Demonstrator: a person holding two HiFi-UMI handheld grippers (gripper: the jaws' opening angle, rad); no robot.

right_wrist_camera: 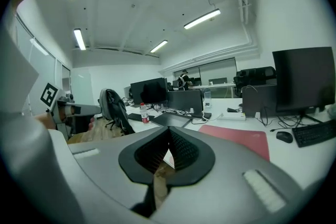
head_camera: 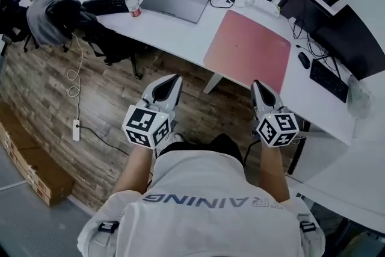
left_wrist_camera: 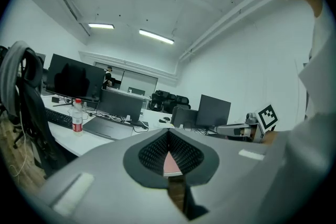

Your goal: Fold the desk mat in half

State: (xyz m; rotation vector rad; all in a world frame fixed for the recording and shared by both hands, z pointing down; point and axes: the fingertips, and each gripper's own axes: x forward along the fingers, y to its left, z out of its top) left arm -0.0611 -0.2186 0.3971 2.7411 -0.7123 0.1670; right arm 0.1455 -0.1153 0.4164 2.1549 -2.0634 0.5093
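A pink desk mat (head_camera: 246, 48) lies flat on the white desk (head_camera: 180, 39), its near edge at the desk's front rim. Both grippers hang in front of my body over the wooden floor, short of the desk. My left gripper (head_camera: 175, 79) points at the desk left of the mat, jaws shut and empty. My right gripper (head_camera: 257, 85) sits just before the mat's near right part, also shut with nothing held. In the left gripper view a sliver of the mat (left_wrist_camera: 170, 164) shows behind the closed tips (left_wrist_camera: 168, 131). The right gripper view shows the mat (right_wrist_camera: 239, 139) ahead of the tips (right_wrist_camera: 169, 128).
A closed laptop (head_camera: 174, 0), a water bottle (head_camera: 133, 3) and a keyboard (head_camera: 107, 4) sit left of the mat. A mouse (head_camera: 304, 60) and a second keyboard (head_camera: 328, 80) lie to its right. A chair with a jacket (head_camera: 54, 20) stands at the left, a power strip (head_camera: 76, 129) on the floor.
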